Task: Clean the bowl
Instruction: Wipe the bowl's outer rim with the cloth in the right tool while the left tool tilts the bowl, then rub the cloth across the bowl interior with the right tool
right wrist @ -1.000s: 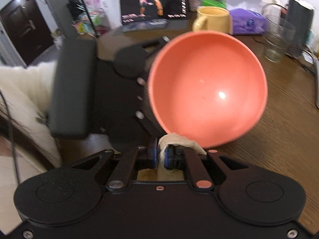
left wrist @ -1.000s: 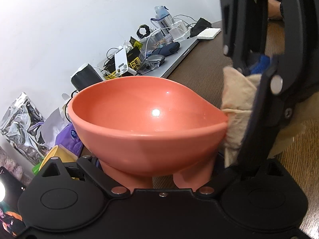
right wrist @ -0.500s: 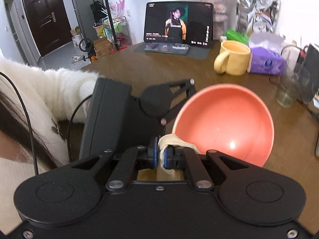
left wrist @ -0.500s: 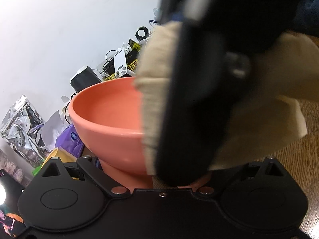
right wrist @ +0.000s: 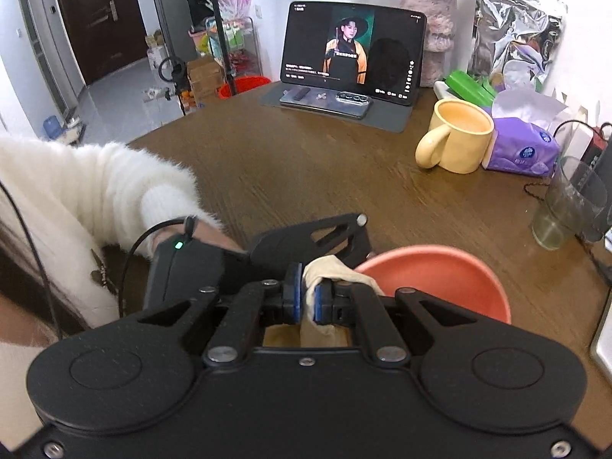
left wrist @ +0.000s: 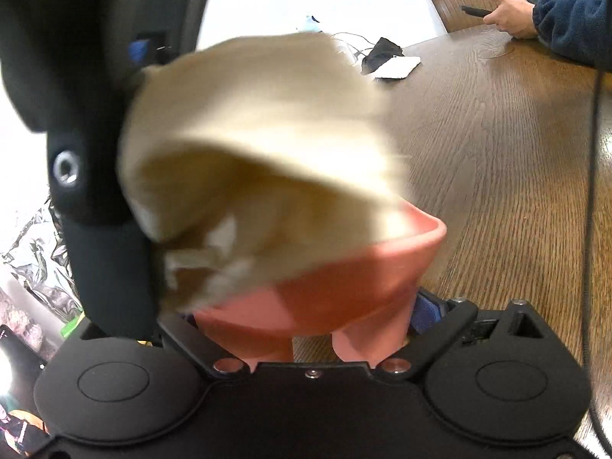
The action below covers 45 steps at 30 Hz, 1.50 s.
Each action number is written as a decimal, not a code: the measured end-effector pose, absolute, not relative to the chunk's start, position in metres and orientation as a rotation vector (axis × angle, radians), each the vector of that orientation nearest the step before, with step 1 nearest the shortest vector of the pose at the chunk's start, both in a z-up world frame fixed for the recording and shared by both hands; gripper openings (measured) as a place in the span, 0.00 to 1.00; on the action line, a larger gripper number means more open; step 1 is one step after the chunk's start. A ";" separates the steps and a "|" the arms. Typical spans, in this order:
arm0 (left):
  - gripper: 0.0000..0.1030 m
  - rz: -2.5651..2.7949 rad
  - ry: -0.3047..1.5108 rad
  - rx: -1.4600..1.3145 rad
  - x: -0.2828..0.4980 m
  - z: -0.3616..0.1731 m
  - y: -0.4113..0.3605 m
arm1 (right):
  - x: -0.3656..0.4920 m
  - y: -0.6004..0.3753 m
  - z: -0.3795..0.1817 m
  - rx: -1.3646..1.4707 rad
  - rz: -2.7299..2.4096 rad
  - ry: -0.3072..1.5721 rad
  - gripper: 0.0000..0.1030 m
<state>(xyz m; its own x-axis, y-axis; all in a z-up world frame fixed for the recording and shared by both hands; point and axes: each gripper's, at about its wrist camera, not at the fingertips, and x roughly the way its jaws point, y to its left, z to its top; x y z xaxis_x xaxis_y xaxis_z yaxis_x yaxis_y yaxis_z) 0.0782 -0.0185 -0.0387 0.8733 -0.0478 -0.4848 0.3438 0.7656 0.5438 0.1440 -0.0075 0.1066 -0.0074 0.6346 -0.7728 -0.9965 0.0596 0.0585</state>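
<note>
Salmon-pink plastic bowl sits clamped by its rim in the jaws of my left gripper, lifted and tipped above the brown wooden worktop. My right gripper has its jaws closed tight on a beige cloth, which bunches between the blue pads and hangs in a blurred mass over the bowl's mouth in the left wrist view. I cannot tell whether the cloth is pressing on the inside wall or only draped above it.

Risks as I judge them: the bowl is held by one edge only, so a hard wipe could lever it out of the left jaws and drop it. The cloth's loose tail could snag on the rim. A yellow mug and a drinking glass stand near on the worktop; a wide sweep could knock them.
</note>
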 end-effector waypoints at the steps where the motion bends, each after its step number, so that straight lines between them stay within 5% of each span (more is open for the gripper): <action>1: 0.94 -0.222 0.469 0.670 0.078 -0.039 -0.019 | 0.145 -0.004 0.108 -0.636 1.420 0.749 0.07; 18: 0.94 -0.220 0.473 0.666 0.074 -0.041 -0.019 | 0.201 0.031 0.112 -0.666 1.238 0.827 0.07; 45: 0.94 -0.222 0.469 0.672 0.069 -0.042 -0.018 | 0.277 -0.068 0.045 -0.154 0.964 0.966 0.08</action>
<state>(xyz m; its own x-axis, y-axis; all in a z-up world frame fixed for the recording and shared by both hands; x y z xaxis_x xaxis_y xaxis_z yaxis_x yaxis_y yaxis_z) 0.0686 -0.0177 -0.0417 0.8735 -0.0477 -0.4845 0.3443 0.7640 0.5456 0.2765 -0.0678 0.0449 0.2062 0.6247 -0.7531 -0.7518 0.5938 0.2867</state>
